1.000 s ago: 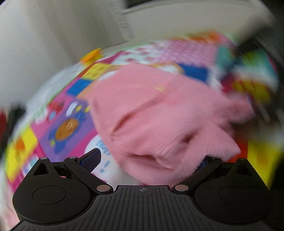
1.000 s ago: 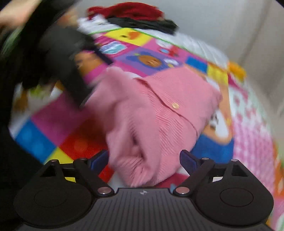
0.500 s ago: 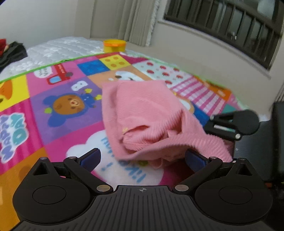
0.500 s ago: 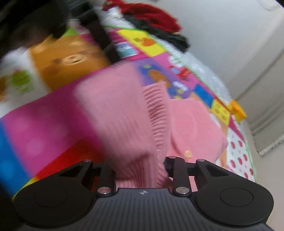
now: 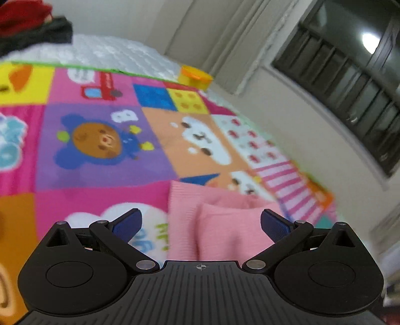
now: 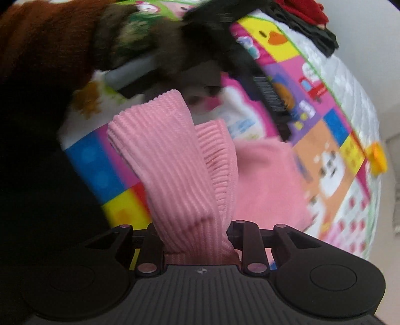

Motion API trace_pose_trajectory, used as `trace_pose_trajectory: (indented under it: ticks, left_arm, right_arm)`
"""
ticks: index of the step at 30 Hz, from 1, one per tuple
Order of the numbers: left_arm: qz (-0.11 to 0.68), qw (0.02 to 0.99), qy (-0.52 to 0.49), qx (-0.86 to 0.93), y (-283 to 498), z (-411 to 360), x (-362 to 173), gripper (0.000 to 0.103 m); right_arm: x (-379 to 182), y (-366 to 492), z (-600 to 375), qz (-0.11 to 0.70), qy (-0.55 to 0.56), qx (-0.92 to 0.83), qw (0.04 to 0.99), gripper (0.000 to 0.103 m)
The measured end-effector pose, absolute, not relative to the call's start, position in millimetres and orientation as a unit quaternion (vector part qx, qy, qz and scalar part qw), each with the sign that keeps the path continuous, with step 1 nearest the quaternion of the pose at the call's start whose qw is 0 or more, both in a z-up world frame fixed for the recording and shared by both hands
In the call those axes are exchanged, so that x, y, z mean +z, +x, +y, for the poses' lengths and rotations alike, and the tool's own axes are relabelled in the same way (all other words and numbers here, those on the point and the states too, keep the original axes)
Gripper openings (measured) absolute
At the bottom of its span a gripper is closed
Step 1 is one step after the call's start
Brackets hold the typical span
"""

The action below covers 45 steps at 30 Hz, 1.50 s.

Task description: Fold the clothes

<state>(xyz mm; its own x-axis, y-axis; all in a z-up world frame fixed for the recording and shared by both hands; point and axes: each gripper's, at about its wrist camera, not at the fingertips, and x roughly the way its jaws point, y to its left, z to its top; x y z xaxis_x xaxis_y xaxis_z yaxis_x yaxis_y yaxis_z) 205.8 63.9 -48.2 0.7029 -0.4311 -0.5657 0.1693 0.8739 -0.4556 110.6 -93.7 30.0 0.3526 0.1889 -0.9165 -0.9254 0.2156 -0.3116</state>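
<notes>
Between the drawn-in fingers of the right gripper (image 6: 196, 240) a ribbed band of the pink knit sweater (image 6: 175, 170) is pinched tight and stands up ahead of the tool, while the rest of the garment lies flat on the patchwork play mat (image 6: 322, 160) just beyond and to the right. Ahead of the left gripper (image 5: 200, 222), whose blue-padded fingers (image 5: 126, 223) are spread wide and hold nothing, the same sweater lies in bunched layers directly in front of the gap, touching the mat.

By my judgement a fold is in hand: one edge or sleeve is lifted by the right tool, and the body rests below it. Which part it is, cuff or hem, I cannot tell. The next move calls for carrying the held band across the flat body and laying it down square before letting go, with the free left tool able to pin or smooth the layers so that they do not drag.

Farther ahead of the left tool a small yellow tub (image 5: 195, 77) sits at the mat's far edge, well apart from the sweater. A heap of red and black clothes (image 6: 310, 22) lies far ahead of the right tool. Close on the right tool's left, a person's brown sleeve (image 6: 47, 47) and the blurred dark shape of the other gripper crowd the space over the sweater and could hamper the carry.
</notes>
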Motion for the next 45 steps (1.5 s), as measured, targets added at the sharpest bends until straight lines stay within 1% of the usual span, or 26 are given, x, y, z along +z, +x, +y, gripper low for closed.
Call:
trace_pose_trajectory:
  ticks: [1, 2, 4, 6, 8, 9, 11, 13, 16, 19, 22, 25, 27, 30, 31, 32, 33, 34, 35, 38, 42, 43, 45]
  left_arm:
    - [0.338, 0.909, -0.183, -0.159, 206, 73, -46, 0.103]
    - [0.329, 0.915, -0.178, -0.152, 205, 81, -44, 0.103]
    - [0.330, 0.908, -0.214, -0.141, 211, 100, -48, 0.103]
    - [0.333, 0.899, -0.252, -0.130, 217, 119, -53, 0.103]
    - [0.332, 0.896, -0.270, -0.123, 222, 130, -56, 0.103]
    - [0.331, 0.897, -0.270, -0.119, 224, 132, -57, 0.103]
    - [0.328, 0.899, -0.267, -0.113, 229, 136, -58, 0.103]
    - [0.327, 0.897, -0.273, -0.120, 232, 138, -59, 0.103]
    - [0.329, 0.889, -0.281, -0.150, 232, 135, -60, 0.103]
    - [0.336, 0.880, -0.269, -0.200, 231, 120, -59, 0.103]
    - [0.341, 0.884, -0.225, -0.229, 226, 93, -60, 0.103]
    - [0.348, 0.897, -0.161, -0.218, 223, 63, -66, 0.103]
    - [0.358, 0.902, -0.135, -0.201, 223, 55, -72, 0.103]
    - [0.363, 0.904, -0.138, -0.176, 225, 57, -77, 0.103]
    - [0.363, 0.905, -0.142, -0.168, 226, 59, -77, 0.103]
    - [0.363, 0.906, -0.147, -0.159, 226, 62, -78, 0.103]
    - [0.362, 0.907, -0.151, -0.151, 227, 65, -79, 0.103]
    - [0.360, 0.907, -0.158, -0.152, 227, 66, -78, 0.103]
    - [0.357, 0.906, -0.166, -0.154, 227, 68, -77, 0.103]
    - [0.349, 0.904, -0.188, -0.161, 227, 74, -74, 0.103]
    - [0.338, 0.899, -0.218, -0.171, 228, 81, -70, 0.103]
    - [0.335, 0.898, -0.226, -0.173, 228, 83, -69, 0.103]
    - [0.332, 0.896, -0.231, -0.185, 228, 82, -67, 0.103]
  right_arm:
    - [31, 128, -86, 0.388, -0.474, 0.412, 0.675, 0.024]
    - [28, 144, -81, 0.386, -0.475, 0.413, 0.674, 0.027]
    - [18, 179, -69, 0.381, -0.475, 0.417, 0.675, 0.039]
    - [1, 210, -63, 0.376, -0.477, 0.408, 0.681, 0.066]
    - [-15, 234, -61, 0.375, -0.483, 0.394, 0.685, 0.075]
    - [-21, 245, -61, 0.377, -0.484, 0.388, 0.688, 0.082]
    - [-22, 259, -72, 0.388, -0.458, 0.382, 0.703, 0.089]
    - [-15, 270, -81, 0.393, -0.426, 0.367, 0.728, 0.089]
    - [13, 271, -94, 0.364, -0.386, 0.329, 0.781, 0.089]
    - [34, 263, -105, 0.330, -0.378, 0.285, 0.816, 0.090]
    - [54, 250, -118, 0.304, -0.359, 0.247, 0.847, 0.090]
    - [76, 217, -138, 0.285, -0.321, 0.264, 0.864, 0.092]
    - [78, 191, -148, 0.282, -0.313, 0.285, 0.861, 0.098]
    - [63, 162, -157, 0.297, -0.310, 0.298, 0.852, 0.098]
    - [53, 157, -161, 0.309, -0.300, 0.296, 0.853, 0.095]
    - [43, 153, -164, 0.320, -0.287, 0.293, 0.854, 0.081]
    - [34, 154, -167, 0.330, -0.271, 0.285, 0.858, 0.059]
    - [25, 154, -170, 0.340, -0.254, 0.276, 0.862, 0.051]
    - [16, 155, -173, 0.348, -0.237, 0.267, 0.867, 0.046]
    - [1, 174, -176, 0.333, -0.206, 0.219, 0.894, 0.040]
    - [-14, 237, -185, 0.322, -0.144, 0.151, 0.923, 0.040]
    - [-24, 252, -185, 0.335, -0.142, 0.149, 0.919, 0.040]
    - [-51, 273, -177, 0.360, -0.175, 0.150, 0.904, 0.040]
